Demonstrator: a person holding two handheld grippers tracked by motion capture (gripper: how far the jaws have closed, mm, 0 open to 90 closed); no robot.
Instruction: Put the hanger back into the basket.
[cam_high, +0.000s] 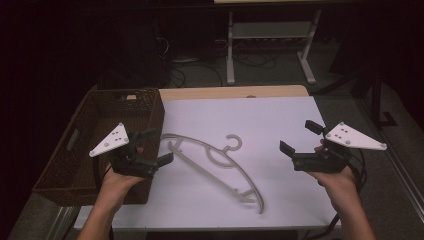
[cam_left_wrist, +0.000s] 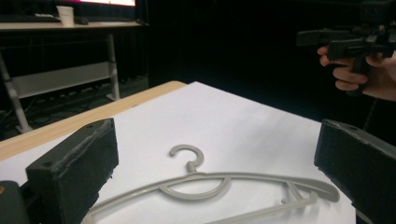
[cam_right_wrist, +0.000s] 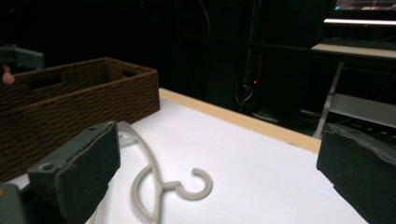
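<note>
A pale grey plastic hanger (cam_high: 220, 162) lies flat on the white table top (cam_high: 265, 117), its hook pointing to the far side. My left gripper (cam_high: 160, 146) hovers at the hanger's left end beside the basket, jaws wide apart with nothing between them. In the left gripper view the hanger (cam_left_wrist: 205, 181) lies just ahead of the left gripper (cam_left_wrist: 217, 142). My right gripper (cam_high: 297, 136) is held open to the right of the hanger, apart from it. The right gripper view looks past the right gripper (cam_right_wrist: 222, 149) at the hanger's hook (cam_right_wrist: 196, 185).
A brown woven basket (cam_high: 150, 107) stands on the table's left side, and its wall (cam_right_wrist: 70, 112) rises beyond the hanger. A wooden strip (cam_high: 230, 92) edges the far side of the table. Behind it stand a metal desk frame (cam_high: 270, 35) and floor cables.
</note>
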